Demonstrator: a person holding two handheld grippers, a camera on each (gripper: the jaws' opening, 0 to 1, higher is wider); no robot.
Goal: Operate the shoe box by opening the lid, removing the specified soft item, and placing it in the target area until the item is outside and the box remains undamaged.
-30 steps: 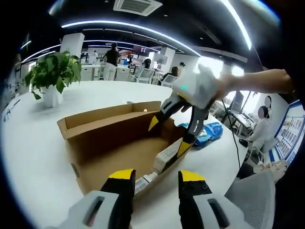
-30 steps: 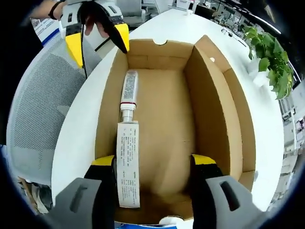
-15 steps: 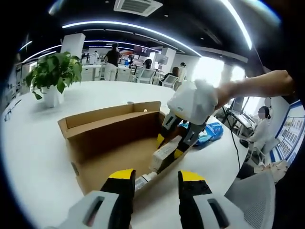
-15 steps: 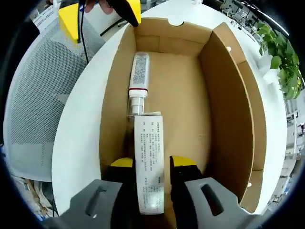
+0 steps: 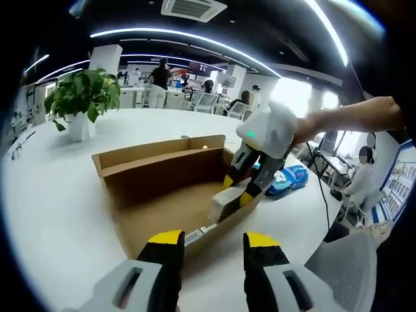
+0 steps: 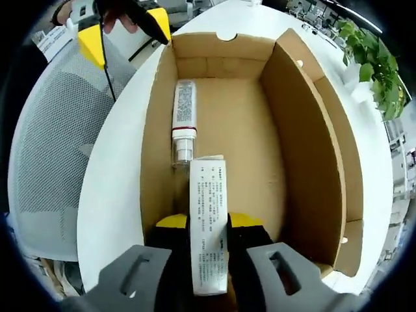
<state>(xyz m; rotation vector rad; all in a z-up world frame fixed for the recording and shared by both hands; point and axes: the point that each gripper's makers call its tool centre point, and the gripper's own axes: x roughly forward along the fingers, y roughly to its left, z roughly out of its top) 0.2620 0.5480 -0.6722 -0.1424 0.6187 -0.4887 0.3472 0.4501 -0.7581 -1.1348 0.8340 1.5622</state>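
The brown cardboard shoe box [image 5: 162, 175] lies open on the white table, its lid folded back on the far side. In the left gripper view my right gripper [image 5: 239, 190] reaches into the box's right end, shut on a long white printed carton [image 5: 224, 203]. The right gripper view looks down into the box [image 6: 296, 130]; the white carton [image 6: 208, 227] is pinched between my right gripper [image 6: 209, 224] and lifted over the box floor. A white tube [image 6: 184, 120] with a red band lies along the left wall. My left gripper [image 5: 213, 246] hangs open before the box's near wall, also seen as the left gripper [image 6: 123, 29] beyond the box.
A blue packet [image 5: 286, 179] lies on the table right of the box. A potted plant [image 5: 81, 97] stands at the table's far left, plant [image 6: 370, 58]. A grey mesh chair [image 6: 52, 149] sits beside the table. People stand and sit in the office behind.
My right gripper went from open around the white carton to shut on it, then raised and drew it back from the tube. The left gripper stayed open.
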